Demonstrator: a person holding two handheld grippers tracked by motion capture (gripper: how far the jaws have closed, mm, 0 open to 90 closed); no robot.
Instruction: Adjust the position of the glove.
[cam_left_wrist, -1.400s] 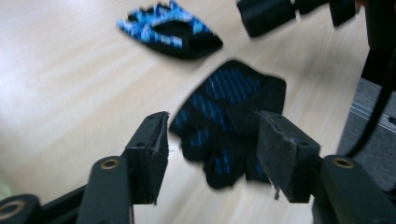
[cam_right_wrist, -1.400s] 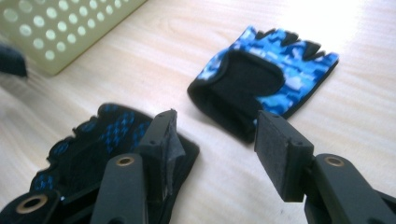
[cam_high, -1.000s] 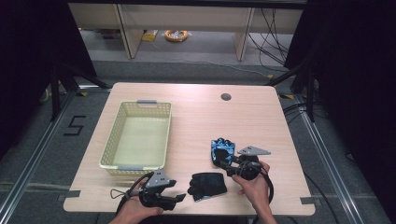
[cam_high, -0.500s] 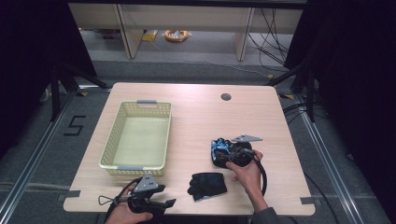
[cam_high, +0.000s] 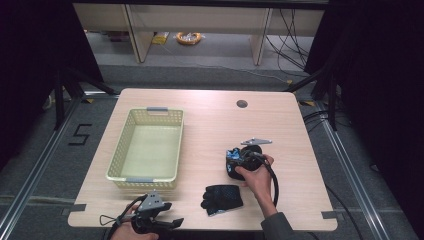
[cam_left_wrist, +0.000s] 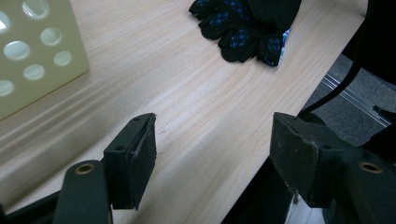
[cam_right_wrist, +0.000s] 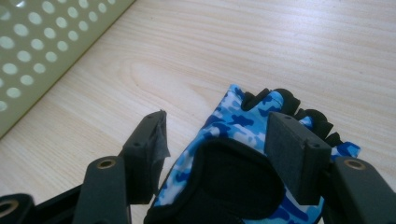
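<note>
Right tool (cam_right_wrist: 212, 154): jaws wide and just opening further, straddling the blue camouflage glove (cam_right_wrist: 243, 140) without pressing it; in the right gripper view the glove's near cuff is cut off by the lower edge. In the high view the right tool (cam_high: 240, 161) and the hand (cam_high: 257, 172) cover most of this glove (cam_high: 231, 156), which lies at 4 o'clock of the tabletop's (cam_high: 215, 125) centre.

Left tool (cam_left_wrist: 212, 154): jaws wide and just opening further, nothing between them, above bare wood at the tabletop's near edge; in the high view the left tool (cam_high: 162, 223) sits at 7 o'clock, its hand cut off by the frame.

Black glove (cam_left_wrist: 247, 25): at 1 o'clock from the left tool, blue dotted patches on its fingers, wrist end cut off at the top edge; in the high view it (cam_high: 222, 198) lies at 7 o'clock from the blue glove, apart from it.

Count: two gloves, one perforated yellow basket (cam_high: 146, 150) at 9 o'clock, interior bare; its wall (cam_left_wrist: 32, 51) is only partly visible.
</note>
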